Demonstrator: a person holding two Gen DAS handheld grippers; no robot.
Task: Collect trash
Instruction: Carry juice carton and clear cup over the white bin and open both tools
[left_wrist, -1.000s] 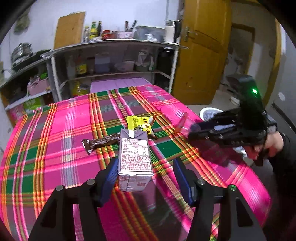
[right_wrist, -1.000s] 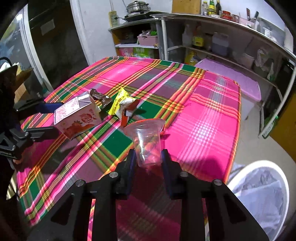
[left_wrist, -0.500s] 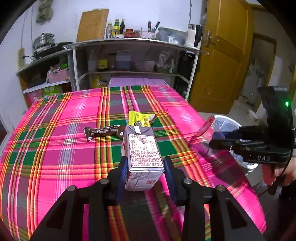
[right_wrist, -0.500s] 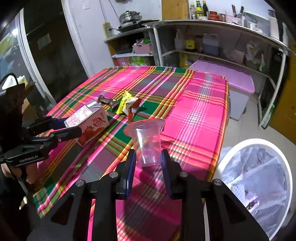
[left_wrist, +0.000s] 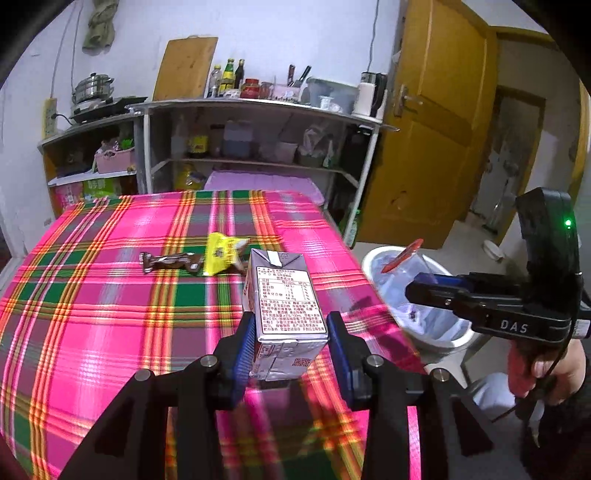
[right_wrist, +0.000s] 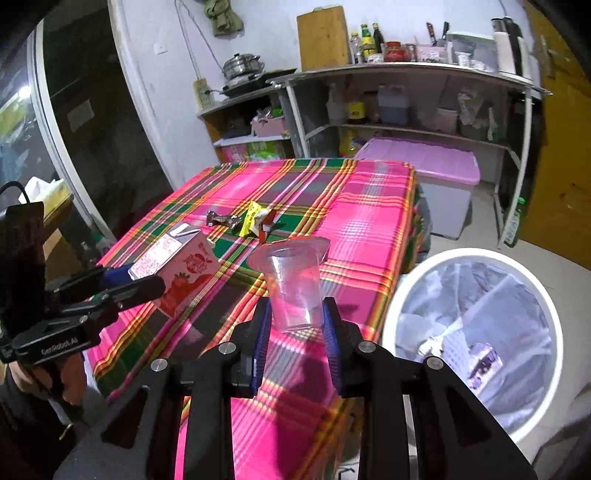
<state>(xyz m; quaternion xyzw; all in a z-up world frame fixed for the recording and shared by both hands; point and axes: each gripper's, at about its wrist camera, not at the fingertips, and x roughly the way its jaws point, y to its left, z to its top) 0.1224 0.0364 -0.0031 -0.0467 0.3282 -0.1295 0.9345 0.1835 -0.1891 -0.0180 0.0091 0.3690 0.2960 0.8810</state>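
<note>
Left wrist view is looking across a table (left_wrist: 92, 295) draped in a pink, green and yellow plaid cloth, with grey shelving (left_wrist: 258, 110) full of bottles and containers standing behind it against a white wall, a pot (left_wrist: 92, 86) sitting on a burner at the left, and a yellow wooden door (left_wrist: 436, 129) standing at the right. The left gripper (left_wrist: 288, 343) is pointing downward over the near part of the cloth, and its jaws, roughly half open after closing in within the last second, are pressing their blue pads against both sides of a drink carton (left_wrist: 284, 302) that is standing upright between them. Farther along the cloth a brown wrapper (left_wrist: 166, 260) and a yellow wrapper (left_wrist: 221, 253) are lying just beside each other. At the right edge a hand (left_wrist: 546, 373) is holding the right gripper (right_wrist: 295, 328) over a white bin (left_wrist: 369, 258) lined with a pale bag. Right wrist view is showing what the other cannot: the right gripper's jaws, set narrow, are clamping a clear plastic cup (right_wrist: 293, 288) by its base, mouth tilted away, at the table's corner just beside the bin, whose liner is already holding crumpled scraps and a small purple packet (right_wrist: 484, 363). It is also showing the carton's strawberry-printed face, a lilac-lidded storage box (right_wrist: 424, 158) behind the table, and a dark glass door (right_wrist: 74, 129) at the left.
</note>
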